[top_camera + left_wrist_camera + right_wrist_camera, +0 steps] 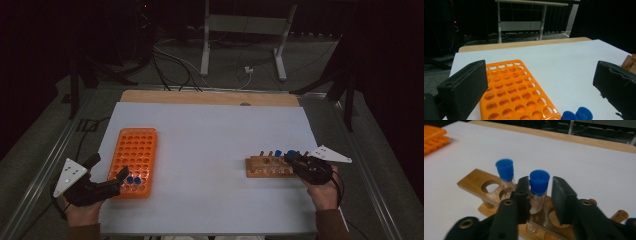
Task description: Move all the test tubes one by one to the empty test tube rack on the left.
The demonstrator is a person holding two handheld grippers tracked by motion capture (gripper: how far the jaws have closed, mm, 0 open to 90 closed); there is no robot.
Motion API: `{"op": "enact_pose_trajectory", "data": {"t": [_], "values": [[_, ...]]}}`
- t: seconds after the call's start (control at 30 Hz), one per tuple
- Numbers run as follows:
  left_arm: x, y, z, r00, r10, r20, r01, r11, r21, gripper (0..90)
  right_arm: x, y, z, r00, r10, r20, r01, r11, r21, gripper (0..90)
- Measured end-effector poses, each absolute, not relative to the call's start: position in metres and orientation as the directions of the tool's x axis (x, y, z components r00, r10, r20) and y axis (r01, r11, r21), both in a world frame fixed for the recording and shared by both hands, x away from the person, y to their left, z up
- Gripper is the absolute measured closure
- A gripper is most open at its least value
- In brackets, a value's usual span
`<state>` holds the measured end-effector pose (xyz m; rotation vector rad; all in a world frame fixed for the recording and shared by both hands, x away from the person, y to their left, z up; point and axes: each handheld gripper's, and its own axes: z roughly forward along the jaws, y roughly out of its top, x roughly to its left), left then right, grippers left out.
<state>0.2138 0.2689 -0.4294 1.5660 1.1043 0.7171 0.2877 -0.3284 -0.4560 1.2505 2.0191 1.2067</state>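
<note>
An orange tube rack (137, 155) lies at the table's left, with two blue-capped tubes (133, 180) in its near rows. My left gripper (107, 169) hovers at the rack's near end, open wide; in its own view the left gripper (539, 72) has the orange rack (509, 92) and the blue caps (576, 115) between its jaws. A wooden rack (267, 167) sits at the right. There my right gripper (540, 185) straddles an upright blue-capped tube (539, 178): the left pad touches it and a small gap shows at the right pad. A second capped tube (504, 170) stands just behind.
White sheet (210, 150) covers the table, with a bare wooden strip (210, 97) along the far edge. The wooden rack has several unfilled holes (489, 186). Beyond the table are a metal stand (245, 30) and cables (170, 62) on the floor.
</note>
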Motion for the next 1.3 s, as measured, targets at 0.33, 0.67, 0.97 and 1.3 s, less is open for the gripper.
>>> {"op": "enact_pose_trajectory", "data": {"t": [0.33, 0.67, 0.97, 1.3], "values": [[0.212, 0.273, -0.431, 0.382, 0.920, -0.089, 0.290, -0.027, 0.957, 0.8, 0.287, -0.319, -0.461, -0.476, 0.879, -0.016, 0.447, 0.257, 0.856, 74.2], [0.211, 0.278, -0.432, 0.374, 0.923, -0.095, 0.295, -0.021, 0.955, 0.8, 0.286, -0.319, -0.460, -0.479, 0.878, -0.006, 0.444, 0.248, 0.861, 76.9], [0.211, 0.278, -0.432, 0.378, 0.921, -0.092, 0.295, -0.026, 0.955, 0.8, 0.282, -0.323, -0.449, -0.484, 0.875, 0.008, 0.420, 0.225, 0.879, 77.1], [0.210, 0.277, -0.432, 0.371, 0.925, -0.084, 0.291, -0.030, 0.956, 0.8, 0.279, -0.323, -0.439, -0.484, 0.875, 0.003, 0.402, 0.219, 0.889, 77.1]]}}
